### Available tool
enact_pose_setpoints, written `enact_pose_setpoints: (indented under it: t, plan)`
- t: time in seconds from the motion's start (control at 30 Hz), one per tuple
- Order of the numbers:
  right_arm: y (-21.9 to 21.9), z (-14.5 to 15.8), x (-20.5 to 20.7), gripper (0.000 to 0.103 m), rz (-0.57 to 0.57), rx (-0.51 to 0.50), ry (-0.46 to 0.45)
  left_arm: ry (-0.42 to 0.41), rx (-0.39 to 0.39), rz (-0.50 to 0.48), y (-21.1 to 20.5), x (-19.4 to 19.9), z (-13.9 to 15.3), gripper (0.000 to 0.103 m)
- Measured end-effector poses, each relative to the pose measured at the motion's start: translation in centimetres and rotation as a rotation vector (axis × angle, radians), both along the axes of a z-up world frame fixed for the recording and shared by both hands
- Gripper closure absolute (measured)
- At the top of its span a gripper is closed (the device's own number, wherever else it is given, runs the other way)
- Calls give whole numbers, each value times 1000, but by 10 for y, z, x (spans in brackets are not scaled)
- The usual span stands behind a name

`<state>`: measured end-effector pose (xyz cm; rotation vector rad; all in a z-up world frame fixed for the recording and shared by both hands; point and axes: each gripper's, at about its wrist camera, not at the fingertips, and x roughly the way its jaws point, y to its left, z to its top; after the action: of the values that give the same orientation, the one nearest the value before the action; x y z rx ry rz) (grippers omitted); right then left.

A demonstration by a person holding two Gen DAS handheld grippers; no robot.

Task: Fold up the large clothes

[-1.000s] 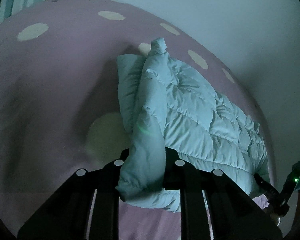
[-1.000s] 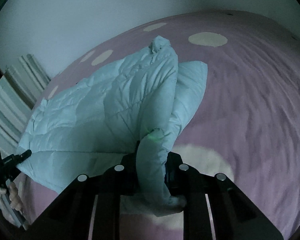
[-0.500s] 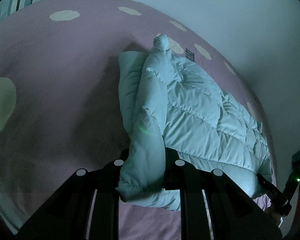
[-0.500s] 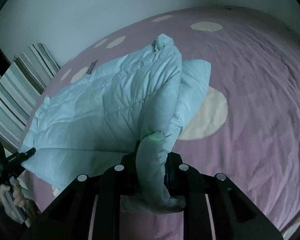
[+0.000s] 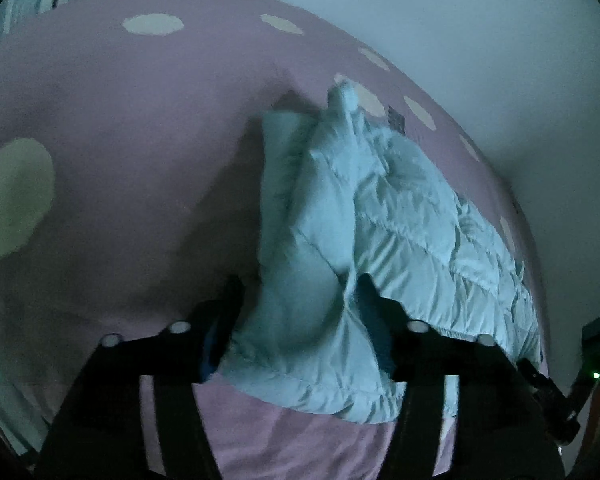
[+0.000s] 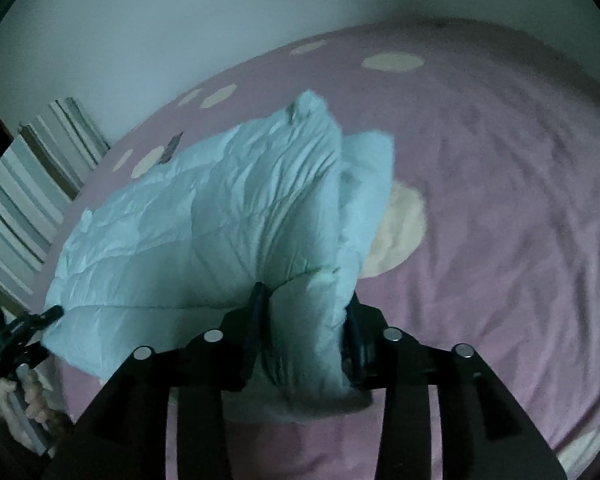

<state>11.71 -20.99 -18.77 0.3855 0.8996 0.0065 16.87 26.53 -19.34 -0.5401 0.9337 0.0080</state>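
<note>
A pale blue quilted jacket (image 5: 400,216) lies folded on a bed with a pink spotted bedspread (image 5: 140,120), filling the middle and right of the left wrist frame and the middle and left of the right wrist frame (image 6: 204,220). In the left wrist view the left claw (image 5: 300,300) sits at the bottom centre; its jaws have just been opening and now stand wide apart, with a bunched edge of the jacket lying loose between them, near the right finger and clear of the left one. In the right wrist view the right claw (image 6: 304,312) is at the bottom centre; its jaws have also just been opening, and a puffy fold of the jacket fills the gap, so whether the pads press on it cannot be told. The left claw also shows at the lower left edge of that frame, held by a hand (image 6: 32,404), close to the jacket's far corner. A striped cloth (image 6: 24,208) runs along the left edge, and a plain wall (image 6: 180,20) fills the top.
</note>
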Motion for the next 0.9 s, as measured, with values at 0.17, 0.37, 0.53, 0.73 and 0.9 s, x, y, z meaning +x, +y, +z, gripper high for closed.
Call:
enact_pose_setpoints:
  t: [0.17,0.37,0.53,0.73,0.9]
  plan:
    - [-7,33,-11,63,-90,-102,-90,-4,24,-19,6,5,7,32]
    - [19,52,-4,75,13,-66,-135,15,29,-40,10,16,2,32]
    - [74,39,19,82,165,-51,-100,28,55,-55,6,24,-4,32]
    - [132,29,56,84,248,-59,-92,31,67,-63,7,31,-5,32]
    - [157,18,71,84,258,-85,-71,33,64,-70,9,38,-7,31]
